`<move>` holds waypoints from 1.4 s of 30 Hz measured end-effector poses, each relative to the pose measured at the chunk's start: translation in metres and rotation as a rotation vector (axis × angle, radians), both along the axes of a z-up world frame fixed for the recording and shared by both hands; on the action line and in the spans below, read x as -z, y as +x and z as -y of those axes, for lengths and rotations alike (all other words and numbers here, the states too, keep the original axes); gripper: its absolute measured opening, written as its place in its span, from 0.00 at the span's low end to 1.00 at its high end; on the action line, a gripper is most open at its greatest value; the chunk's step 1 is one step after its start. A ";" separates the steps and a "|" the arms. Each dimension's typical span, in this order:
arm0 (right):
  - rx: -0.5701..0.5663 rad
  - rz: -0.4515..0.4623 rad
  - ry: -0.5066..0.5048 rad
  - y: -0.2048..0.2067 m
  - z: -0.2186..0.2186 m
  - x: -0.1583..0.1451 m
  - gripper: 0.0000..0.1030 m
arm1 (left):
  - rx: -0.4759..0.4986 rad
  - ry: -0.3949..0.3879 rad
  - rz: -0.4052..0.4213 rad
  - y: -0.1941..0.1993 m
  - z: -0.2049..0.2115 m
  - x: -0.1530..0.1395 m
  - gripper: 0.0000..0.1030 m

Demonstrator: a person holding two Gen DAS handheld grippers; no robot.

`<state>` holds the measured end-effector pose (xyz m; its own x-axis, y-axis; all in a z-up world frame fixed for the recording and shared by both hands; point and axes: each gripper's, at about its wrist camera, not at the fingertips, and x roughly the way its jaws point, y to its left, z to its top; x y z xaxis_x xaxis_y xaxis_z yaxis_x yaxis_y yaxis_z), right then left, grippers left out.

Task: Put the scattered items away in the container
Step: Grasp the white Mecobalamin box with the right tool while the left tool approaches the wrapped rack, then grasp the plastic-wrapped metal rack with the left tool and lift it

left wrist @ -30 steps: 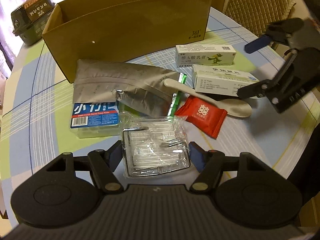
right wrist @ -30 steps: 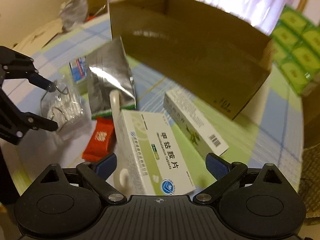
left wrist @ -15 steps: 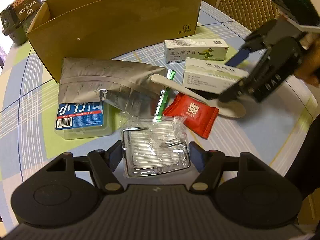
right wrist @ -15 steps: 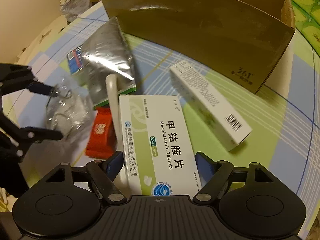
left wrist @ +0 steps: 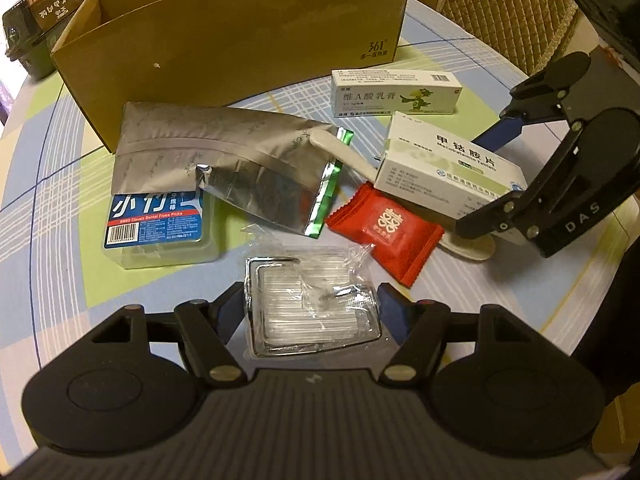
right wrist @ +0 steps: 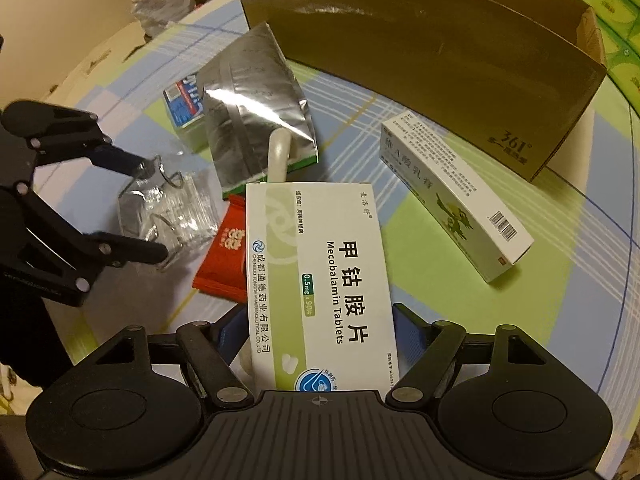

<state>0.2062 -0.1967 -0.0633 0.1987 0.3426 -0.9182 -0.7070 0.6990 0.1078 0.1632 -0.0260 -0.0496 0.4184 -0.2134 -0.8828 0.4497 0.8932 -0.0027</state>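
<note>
My left gripper point(left wrist: 310, 304) is shut on a clear plastic packet point(left wrist: 312, 312) holding a metal wire frame, near the table's front. My right gripper point(right wrist: 318, 328) is shut on the white and green tablet box point(right wrist: 320, 272), its pads pressed on both long sides. That box point(left wrist: 448, 168) sits tilted above a cream spoon point(left wrist: 340, 148). The open cardboard box point(left wrist: 240, 32) stands at the back. In front of it lie a foil pouch point(left wrist: 224, 148), a blue floss-pick box point(left wrist: 156, 220), a red sachet point(left wrist: 384, 228) and a cream tube carton point(left wrist: 396, 94).
The round table carries a blue and green checked cloth point(left wrist: 48, 200). A dark carton point(left wrist: 40, 12) sits at the far left edge and a padded chair point(left wrist: 500, 8) stands behind the table. Green boxes point(right wrist: 616, 12) are stacked beyond the cardboard box.
My right gripper came down over the tablet box and its fingers narrowed onto the box's sides. The left gripper kept the clear packet and shifted slightly relative to the floss box.
</note>
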 end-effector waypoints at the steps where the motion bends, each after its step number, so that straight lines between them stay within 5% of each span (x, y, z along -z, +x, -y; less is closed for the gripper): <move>1: 0.007 0.002 0.007 0.000 0.002 -0.001 0.74 | 0.003 0.003 0.001 0.000 0.001 0.000 0.65; 22: 0.187 0.102 0.096 -0.046 0.027 0.002 0.74 | -0.046 -0.083 0.057 -0.012 -0.006 0.004 0.73; 29: 0.196 0.094 0.119 -0.045 0.030 0.004 0.74 | -0.027 -0.018 0.086 -0.018 0.000 0.009 0.74; 42: 0.226 0.040 0.152 -0.030 0.033 0.003 0.74 | -0.086 -0.077 0.028 -0.017 -0.011 0.015 0.79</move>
<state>0.1759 -0.2300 -0.0663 0.3205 0.4184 -0.8498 -0.5406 0.8175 0.1986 0.1466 -0.0148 -0.0645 0.4624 -0.2423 -0.8529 0.3726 0.9260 -0.0611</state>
